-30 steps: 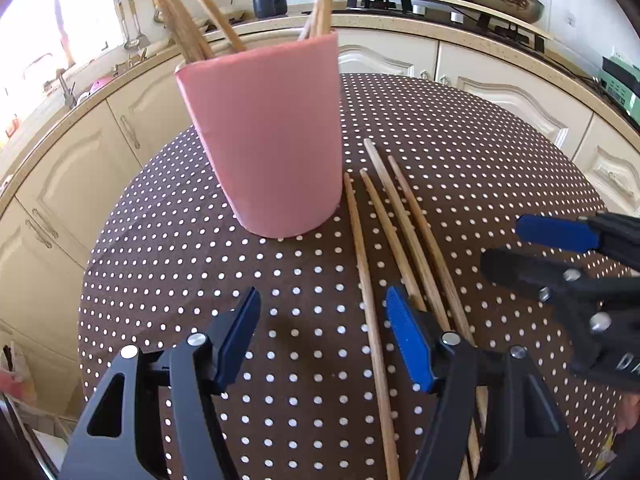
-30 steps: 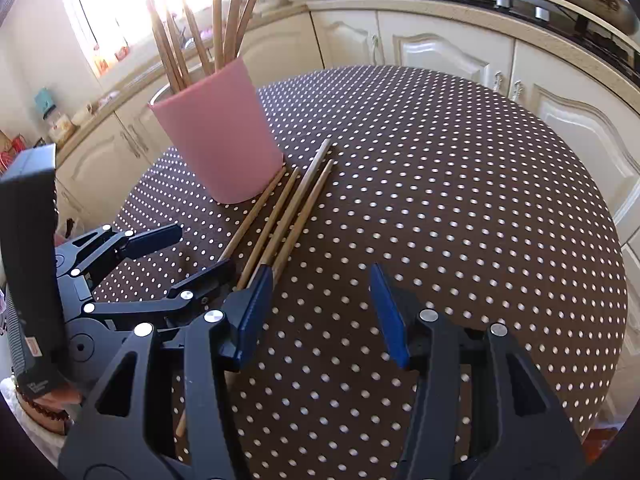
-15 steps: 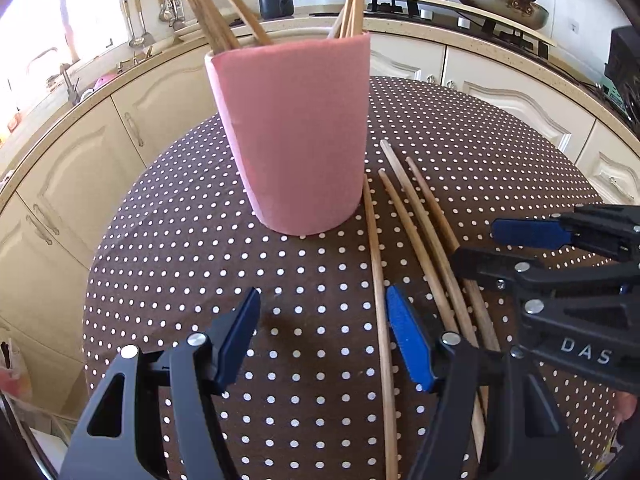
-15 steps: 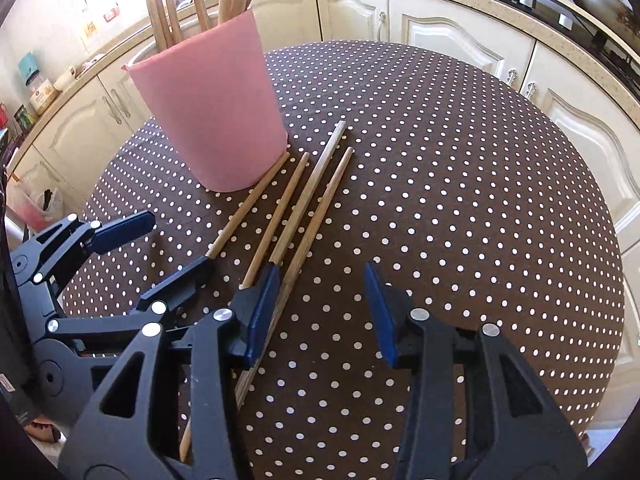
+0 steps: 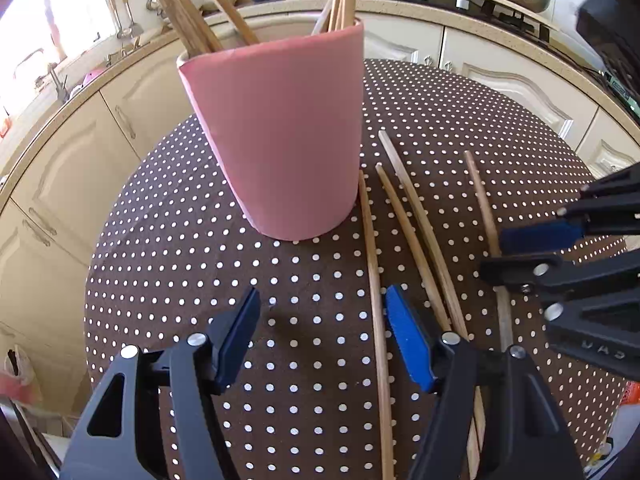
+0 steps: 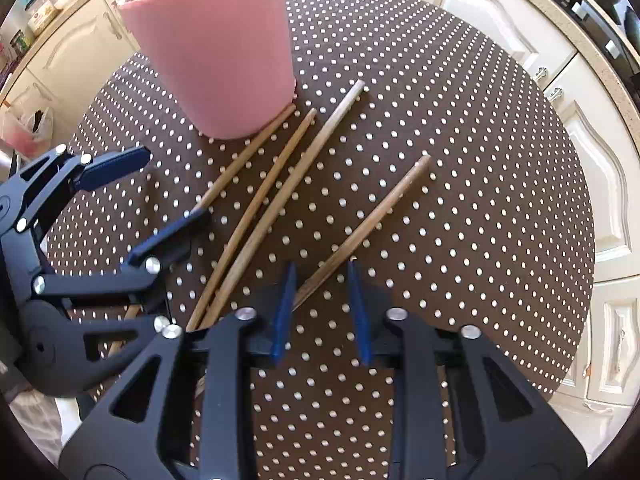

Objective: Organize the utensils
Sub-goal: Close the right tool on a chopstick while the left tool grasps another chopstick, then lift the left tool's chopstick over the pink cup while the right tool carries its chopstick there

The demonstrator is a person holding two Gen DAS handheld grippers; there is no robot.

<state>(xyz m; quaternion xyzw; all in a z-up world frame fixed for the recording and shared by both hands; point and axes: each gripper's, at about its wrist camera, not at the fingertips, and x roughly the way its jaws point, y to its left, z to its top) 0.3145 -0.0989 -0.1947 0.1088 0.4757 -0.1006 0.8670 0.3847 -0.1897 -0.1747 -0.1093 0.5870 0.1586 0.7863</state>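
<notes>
Closing right gripper [image 6: 322,308] around slim brown wooden chopstick [image 6: 372,216], not yet clamped; left gripper [image 5: 320,336] apart.

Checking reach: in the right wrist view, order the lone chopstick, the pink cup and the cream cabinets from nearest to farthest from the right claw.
1. Lone chopstick, its near end between the right claw jaws.
2. Pink cup, upper left on the table.
3. Cream cabinets, beyond the table's edge.

Both wrist views close, angled down (shared: pink cup [image 5: 280,136]).
</notes>
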